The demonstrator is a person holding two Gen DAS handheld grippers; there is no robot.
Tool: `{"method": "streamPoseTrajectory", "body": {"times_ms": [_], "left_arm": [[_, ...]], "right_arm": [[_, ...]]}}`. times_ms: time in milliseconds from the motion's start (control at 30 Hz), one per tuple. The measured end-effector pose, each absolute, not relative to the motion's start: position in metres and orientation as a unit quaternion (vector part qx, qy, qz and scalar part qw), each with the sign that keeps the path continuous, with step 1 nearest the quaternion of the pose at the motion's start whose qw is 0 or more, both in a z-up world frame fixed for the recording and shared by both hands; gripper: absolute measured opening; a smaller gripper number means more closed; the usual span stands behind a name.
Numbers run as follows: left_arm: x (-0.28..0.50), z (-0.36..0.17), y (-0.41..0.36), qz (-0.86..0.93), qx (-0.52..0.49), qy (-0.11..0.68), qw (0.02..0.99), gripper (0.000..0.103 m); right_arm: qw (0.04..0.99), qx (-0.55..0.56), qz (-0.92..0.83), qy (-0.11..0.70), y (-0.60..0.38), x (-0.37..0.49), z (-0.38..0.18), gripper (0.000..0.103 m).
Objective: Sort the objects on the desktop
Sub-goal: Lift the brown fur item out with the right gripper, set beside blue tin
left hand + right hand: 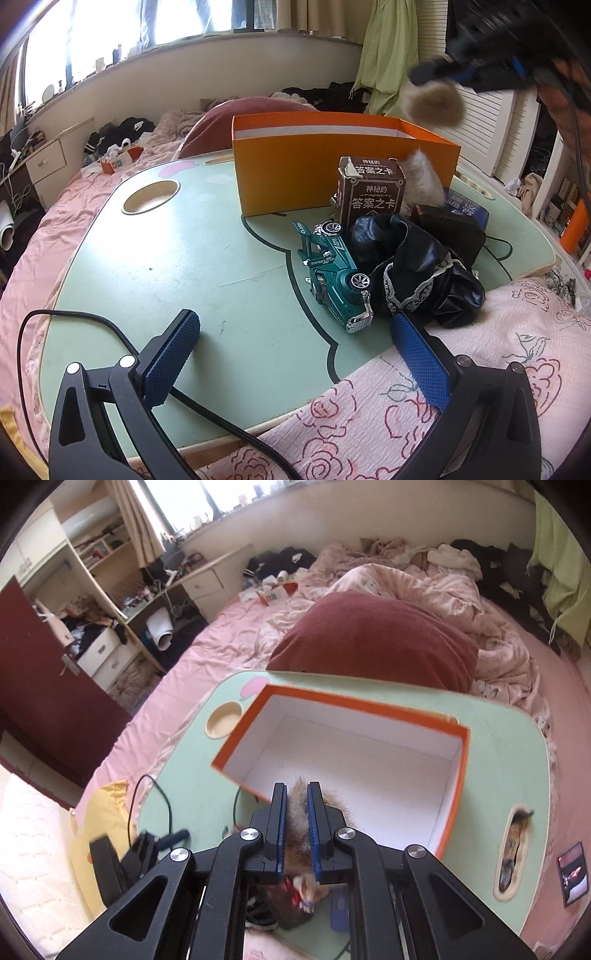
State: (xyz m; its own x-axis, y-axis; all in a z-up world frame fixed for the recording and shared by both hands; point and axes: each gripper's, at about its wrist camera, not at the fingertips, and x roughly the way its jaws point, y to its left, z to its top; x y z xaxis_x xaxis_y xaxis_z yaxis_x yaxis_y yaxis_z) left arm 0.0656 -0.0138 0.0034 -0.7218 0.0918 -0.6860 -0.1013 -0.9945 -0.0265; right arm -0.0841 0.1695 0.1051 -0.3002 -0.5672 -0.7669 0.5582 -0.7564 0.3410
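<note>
1. My right gripper [297, 827] has its jaws pinching the furry plush toy [298, 805], held in the air over the near rim of the orange box [466, 738].
2. The box looks empty inside, so I reckon the good move is further in over the white floor, then lower before letting go, so the fur clears the rim.
3. My left gripper [295, 354] hangs low at the near tabletop [184, 251] edge, jaws spread wide, holding nothing.
4. Left of it waiting: green toy car [334, 273], black lace-trimmed pouch [417, 273], brown card box [371, 188], all clustered near the orange box's front wall.
</note>
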Motion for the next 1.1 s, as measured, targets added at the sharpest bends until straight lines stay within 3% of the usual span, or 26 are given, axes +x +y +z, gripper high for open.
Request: {"method": "streamPoseTrajectory", "body": {"times_ms": [233, 267, 367, 533, 600, 667, 867, 933, 1000, 1100], "left_arm": [[0.065, 0.003, -0.014, 0.928, -0.369, 0.006, 0.052, 0.103], [0.066, 0.003, -0.014, 0.928, -0.369, 0.006, 0.052, 0.103], [0.066, 0.003, -0.014, 0.928, -0.369, 0.006, 0.052, 0.103], [0.065, 0.003, -0.014, 0.928, -0.369, 0.007, 0.052, 0.103], [0.065, 0.003, -0.014, 0.928, -0.369, 0.007, 0.052, 0.103], [0.065, 0.003, -0.014, 0.928, -0.369, 0.006, 0.052, 0.103], [0.065, 0.003, -0.015, 0.928, -0.369, 0.006, 0.053, 0.103], [0.065, 0.003, -0.015, 0.928, -0.369, 0.006, 0.053, 0.103], [0.066, 0.003, -0.012, 0.929, -0.368, 0.007, 0.051, 0.103], [0.066, 0.003, -0.009, 0.929, -0.367, 0.008, 0.05, 0.103]], "right_arm": [[0.378, 0.499, -0.778, -0.052, 0.191, -0.062, 0.056, 0.014], [0.375, 0.489, -0.785, -0.054, 0.192, -0.058, 0.054, 0.018], [0.38, 0.443, -0.808, -0.082, 0.203, -0.044, 0.055, 0.061], [0.347, 0.375, -0.858, -0.056, 0.225, -0.001, 0.061, 0.068], [0.31, 0.347, -0.885, -0.002, 0.228, 0.028, 0.058, 0.082], [0.274, 0.33, -0.902, 0.037, 0.227, 0.048, 0.047, 0.088], [0.248, 0.372, -0.891, 0.081, 0.21, 0.057, 0.007, 0.089], [0.244, 0.388, -0.886, 0.074, 0.207, 0.053, -0.008, 0.093], [0.236, 0.371, -0.896, 0.066, 0.212, 0.054, -0.014, 0.103], [0.251, 0.362, -0.896, 0.059, 0.217, 0.052, -0.018, 0.103]]}}
